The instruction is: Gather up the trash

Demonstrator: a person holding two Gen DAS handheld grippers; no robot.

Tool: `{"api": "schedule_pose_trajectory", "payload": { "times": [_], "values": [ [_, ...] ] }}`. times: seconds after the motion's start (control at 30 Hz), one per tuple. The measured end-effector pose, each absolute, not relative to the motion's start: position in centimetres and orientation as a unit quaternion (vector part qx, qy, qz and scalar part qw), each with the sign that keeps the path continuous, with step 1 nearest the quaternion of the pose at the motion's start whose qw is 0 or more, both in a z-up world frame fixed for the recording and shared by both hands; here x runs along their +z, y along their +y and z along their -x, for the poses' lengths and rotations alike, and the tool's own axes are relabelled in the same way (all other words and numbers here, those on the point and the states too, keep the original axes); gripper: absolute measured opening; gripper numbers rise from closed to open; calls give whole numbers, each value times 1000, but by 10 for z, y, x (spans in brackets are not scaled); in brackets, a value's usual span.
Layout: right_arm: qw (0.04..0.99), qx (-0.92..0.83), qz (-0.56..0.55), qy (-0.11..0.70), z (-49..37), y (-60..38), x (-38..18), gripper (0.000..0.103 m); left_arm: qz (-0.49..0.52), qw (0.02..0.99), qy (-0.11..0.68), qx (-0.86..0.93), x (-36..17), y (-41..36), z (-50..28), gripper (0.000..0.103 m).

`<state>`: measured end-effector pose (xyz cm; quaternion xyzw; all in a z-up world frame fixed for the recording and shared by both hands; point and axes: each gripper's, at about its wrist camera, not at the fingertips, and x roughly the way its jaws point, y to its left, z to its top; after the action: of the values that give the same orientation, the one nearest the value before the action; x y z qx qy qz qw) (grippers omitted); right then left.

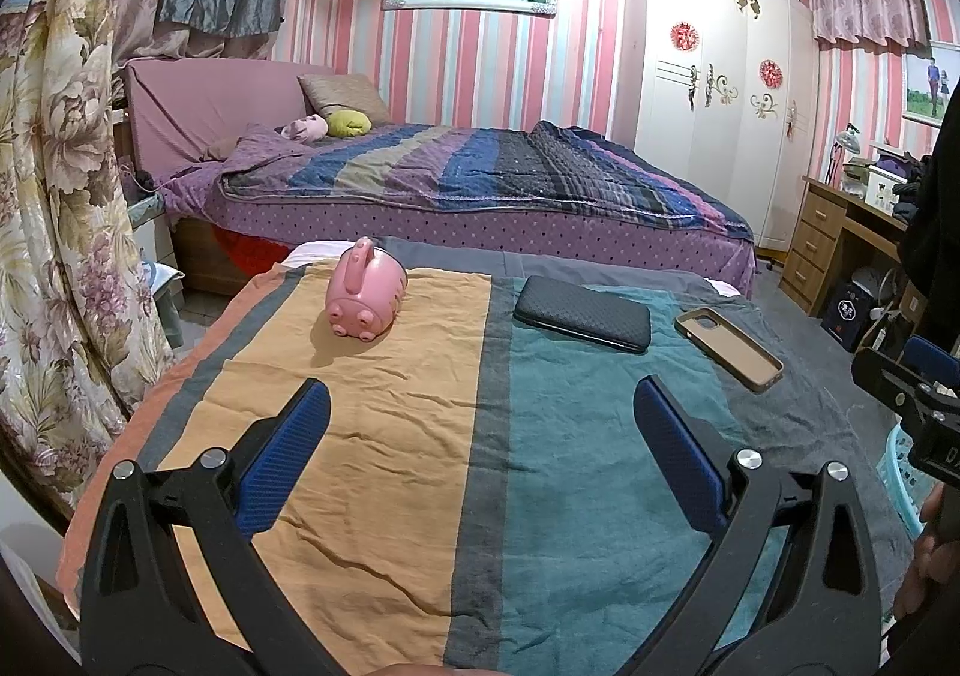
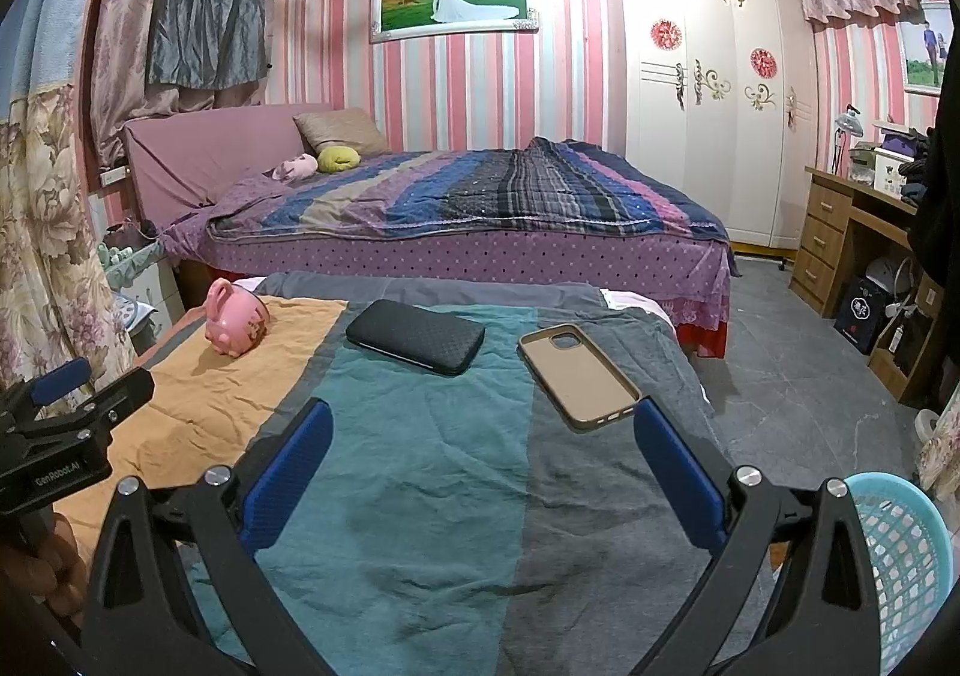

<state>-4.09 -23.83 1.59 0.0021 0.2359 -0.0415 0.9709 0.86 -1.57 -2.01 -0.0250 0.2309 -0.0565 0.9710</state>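
From where I sit, the biggest thing ahead is the bed at twelve o'clock, under a striped quilt, with a white wardrobe at two o'clock. Nearer me lies the surface, draped in a cloth of orange, teal and grey bands.

My left gripper hangs over the cloth with its blue fingers spread wide and nothing between them. My right gripper is likewise spread and empty above the teal and grey bands; its right finger sits just beside the near end of the tan case.

At four o'clock in the right wrist view a light blue basket stands beside the surface, low at its right edge; I cannot see inside it.

On the cloth, a black phone case lies flat at twelve o'clock on the teal band. A tan phone case lies hollow side up at one o'clock on the grey band, apart from the black one. A pink pig-shaped toy rests tipped on its side at eleven o'clock on the orange band, well apart from both cases.
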Motion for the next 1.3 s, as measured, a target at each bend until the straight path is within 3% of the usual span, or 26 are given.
{"api": "schedule_pose_trajectory", "payload": {
  "times": [1.3],
  "values": [
    [970, -45, -1, 240, 40, -240, 19, 98, 24, 970, 236, -52, -25, -11, -10, 98]
  ]
}}
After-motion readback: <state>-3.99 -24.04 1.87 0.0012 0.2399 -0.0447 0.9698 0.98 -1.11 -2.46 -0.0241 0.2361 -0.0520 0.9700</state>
